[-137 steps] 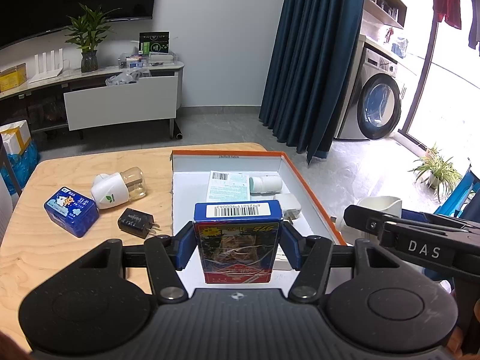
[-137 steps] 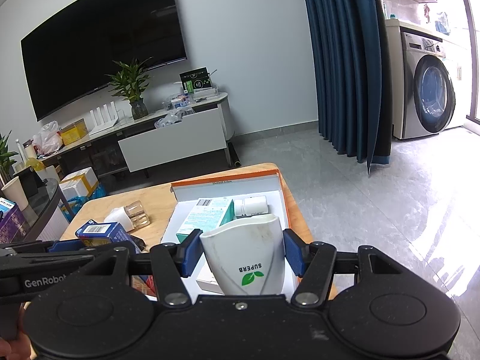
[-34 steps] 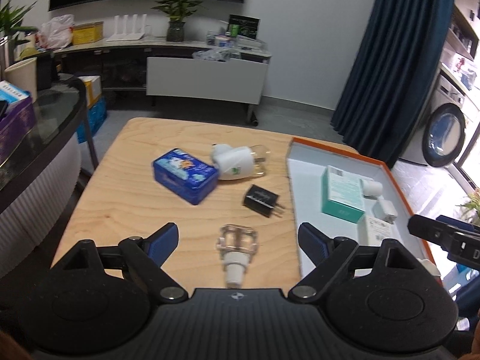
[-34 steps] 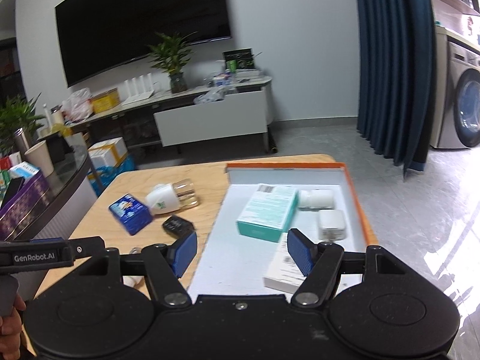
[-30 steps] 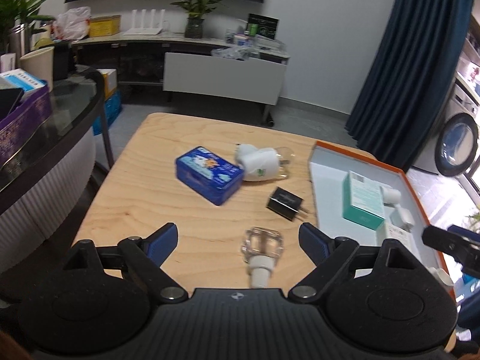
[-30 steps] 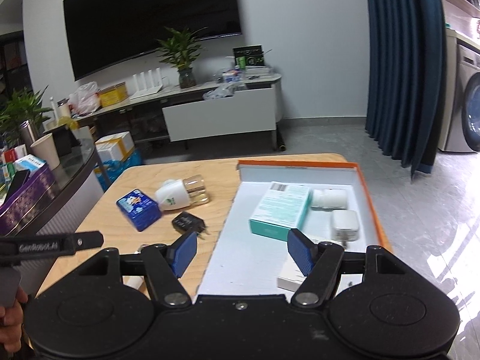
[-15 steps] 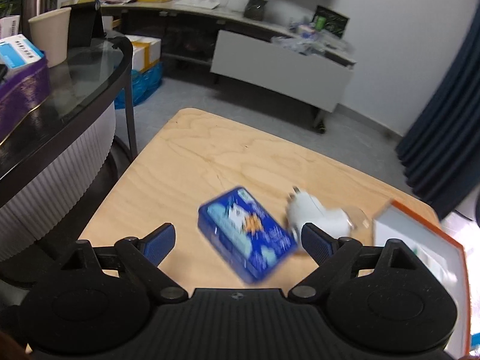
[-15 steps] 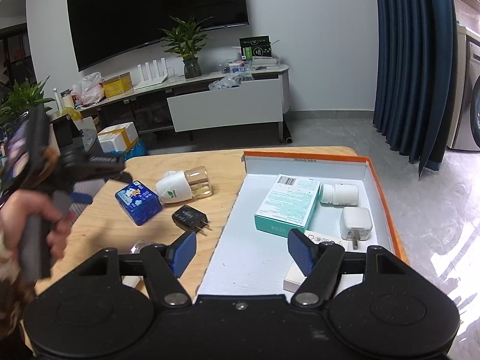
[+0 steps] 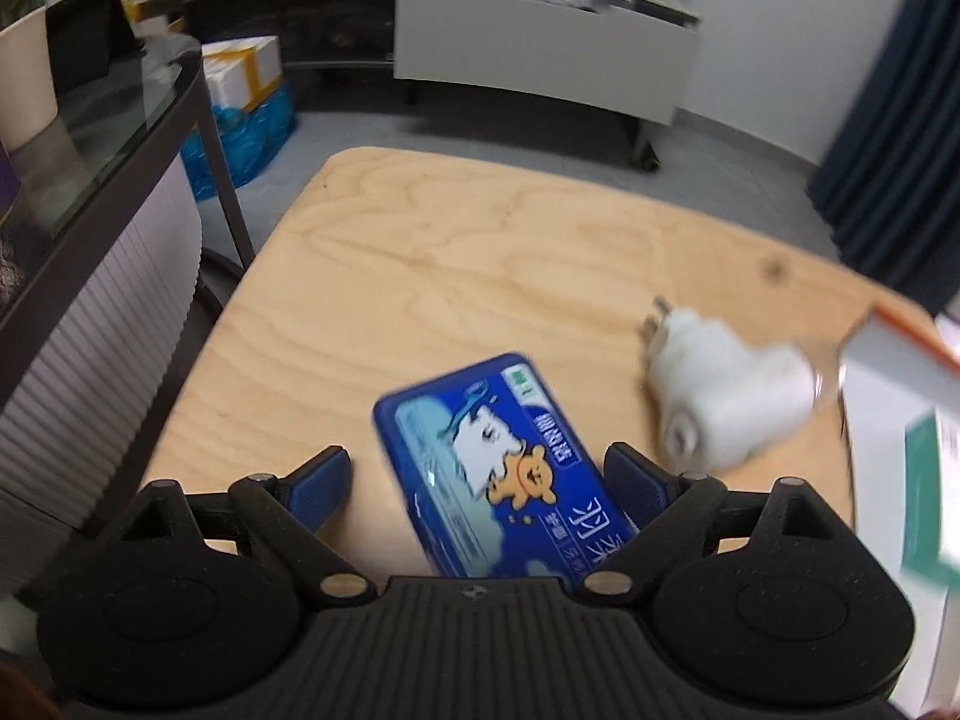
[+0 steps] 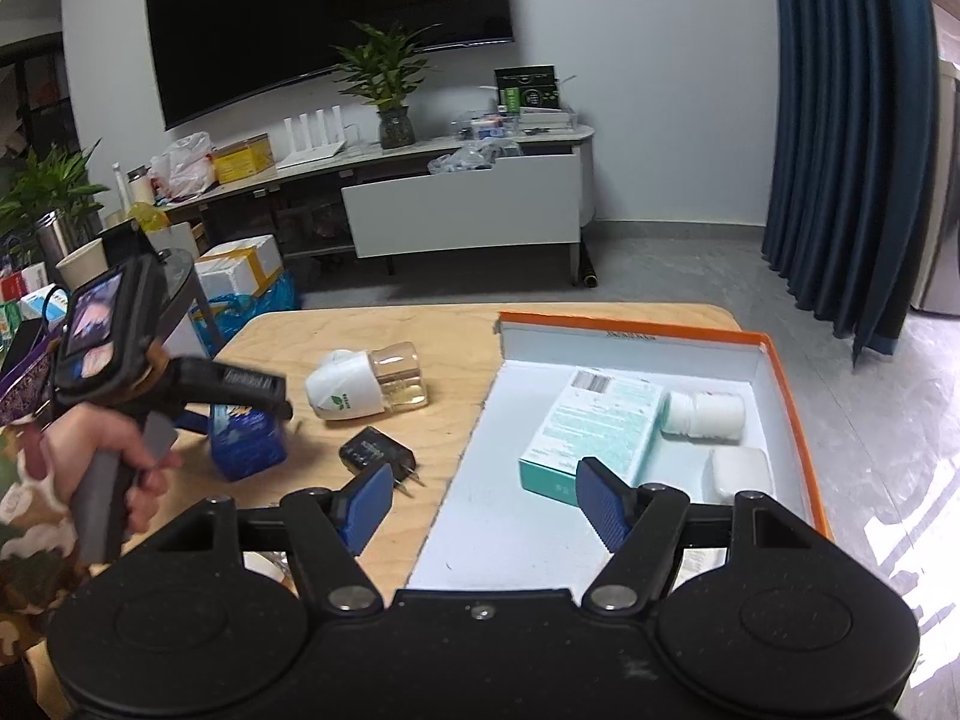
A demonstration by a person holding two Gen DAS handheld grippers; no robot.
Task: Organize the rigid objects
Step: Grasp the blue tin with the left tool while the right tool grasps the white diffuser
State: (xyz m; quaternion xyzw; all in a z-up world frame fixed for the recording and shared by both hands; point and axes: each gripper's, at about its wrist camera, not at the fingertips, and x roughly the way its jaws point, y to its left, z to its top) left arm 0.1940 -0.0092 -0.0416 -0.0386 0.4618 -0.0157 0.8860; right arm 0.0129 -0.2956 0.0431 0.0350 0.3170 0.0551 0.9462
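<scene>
A blue tin point(image 9: 498, 468) with a cartoon bear lies diagonally on the wooden table point(image 9: 480, 252). My left gripper point(image 9: 474, 483) is open and straddles the tin, whose right edge is close to the right pad. In the right wrist view a hand holds that left gripper point(image 10: 270, 402) over the blue tin point(image 10: 246, 441). My right gripper point(image 10: 486, 498) is open and holds nothing, hovering over the near left edge of the orange-rimmed box point(image 10: 786, 396). A white plug-in device with an amber bottle point(image 10: 360, 387) and a black charger point(image 10: 377, 453) lie loose on the table.
The box holds a teal carton point(image 10: 594, 432), a white bottle point(image 10: 705, 414) and a white charger point(image 10: 741, 474). A small clear item point(image 10: 270, 564) peeks out behind my right gripper. A glass-topped side table point(image 9: 120, 138) stands left of the table.
The left gripper swung left and down onto the blue tin, which now lies between its fingers. The right gripper edged slightly forward. The things both held several seconds ago are gone from their jaws.
</scene>
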